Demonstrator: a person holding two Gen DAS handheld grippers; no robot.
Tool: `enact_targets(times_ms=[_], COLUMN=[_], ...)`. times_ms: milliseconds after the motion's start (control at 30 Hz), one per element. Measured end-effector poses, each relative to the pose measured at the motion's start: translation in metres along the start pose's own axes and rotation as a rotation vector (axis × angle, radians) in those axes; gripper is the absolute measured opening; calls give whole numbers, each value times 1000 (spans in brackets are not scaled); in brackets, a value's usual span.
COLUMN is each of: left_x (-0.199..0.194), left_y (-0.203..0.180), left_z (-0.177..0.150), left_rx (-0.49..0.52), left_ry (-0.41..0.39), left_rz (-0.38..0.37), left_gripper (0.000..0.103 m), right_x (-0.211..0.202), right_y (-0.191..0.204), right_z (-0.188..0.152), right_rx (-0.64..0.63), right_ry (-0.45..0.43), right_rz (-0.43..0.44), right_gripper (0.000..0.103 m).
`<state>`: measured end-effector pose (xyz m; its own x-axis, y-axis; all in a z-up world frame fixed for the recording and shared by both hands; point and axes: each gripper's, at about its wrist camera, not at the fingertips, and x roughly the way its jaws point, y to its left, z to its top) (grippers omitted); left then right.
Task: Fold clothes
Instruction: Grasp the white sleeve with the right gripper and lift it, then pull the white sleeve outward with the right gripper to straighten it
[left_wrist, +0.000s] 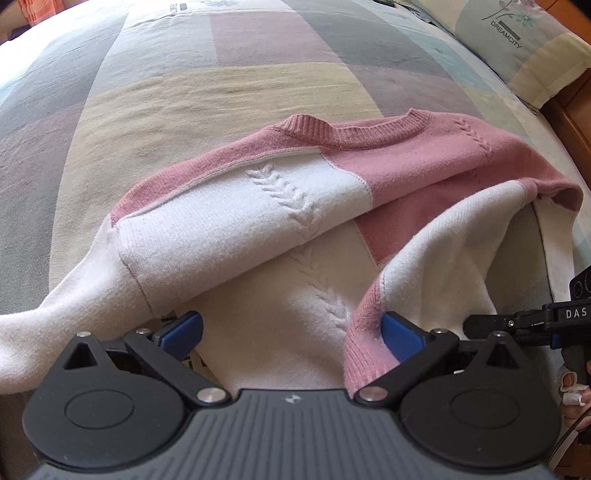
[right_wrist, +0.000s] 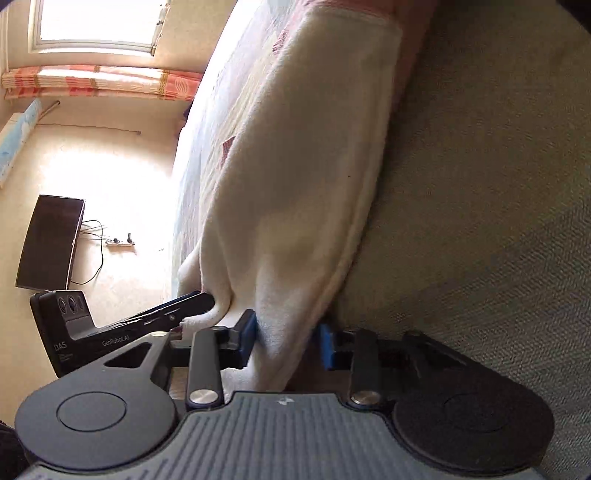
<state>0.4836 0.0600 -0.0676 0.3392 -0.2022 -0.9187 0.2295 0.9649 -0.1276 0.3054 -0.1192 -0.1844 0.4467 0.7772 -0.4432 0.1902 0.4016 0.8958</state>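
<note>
A patchwork bedspread (left_wrist: 229, 92) covers the bed; on its near part lies the pink-and-white sweater (left_wrist: 258, 206), collar far, both sides lifted inward; the left gripper (left_wrist: 291, 332) stands wide open over the white hem, nothing pinched; the right gripper (right_wrist: 286, 345) is nearly closed, pads clamping the cream fabric.

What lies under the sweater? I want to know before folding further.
The sweater lies on a patchwork bedspread. Whatever sits beneath its folded layers is hidden.
</note>
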Motion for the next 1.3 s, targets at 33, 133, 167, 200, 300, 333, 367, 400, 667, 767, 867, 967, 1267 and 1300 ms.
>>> enact_targets(times_ms=[33, 133, 167, 200, 300, 333, 367, 400, 667, 767, 867, 967, 1267, 1300], left_x=[0, 1, 1, 2, 4, 4, 3, 2, 1, -15, -37, -54, -52, -51], left_y=[0, 2, 4, 4, 4, 3, 2, 1, 0, -4, -9, -12, -21, -23], left_z=[0, -1, -1, -1, -1, -1, -2, -2, -3, -4, -3, -3, -18, -21], left_rx=[2, -7, -16, -23, -37, -33, -25, -18, -46, -47, -30, -30, -1, 3], left_ry=[-1, -1, 0, 2, 11, 9, 6, 3, -4, -58, -102, -122, -65, -59], left_rz=[3, -1, -5, -7, -7, -6, -1, 3, 4, -62, -152, -206, -168, -160], left_gripper=[102, 102, 102, 102, 102, 102, 102, 102, 102, 102, 102, 102, 102, 102], right_x=[-5, -8, -6, -2, 16, 17, 18, 17, 6, 8, 2, -14, -98, -104], right_y=[-3, 5, 11, 16, 24, 19, 13, 12, 31, 41, 59, 76, 87, 85], right_z=[2, 2, 0, -3, -12, -11, -11, -10, -10, -8, -8, -11, -20, -20], right_rx=[33, 78, 79, 74, 19, 45, 79, 90, 119, 112, 48, -16, -130, -157], right_ry=[-4, 11, 21, 30, 54, 47, 37, 36, -4, 10, 57, 106, 256, 282], right_rz=[16, 6, -1, 14, -18, -2, 20, 29, -10, -25, -49, -106, -425, -475], right_gripper=[16, 26, 32, 46, 27, 16, 13, 12, 21, 17, 17, 16, 16, 16])
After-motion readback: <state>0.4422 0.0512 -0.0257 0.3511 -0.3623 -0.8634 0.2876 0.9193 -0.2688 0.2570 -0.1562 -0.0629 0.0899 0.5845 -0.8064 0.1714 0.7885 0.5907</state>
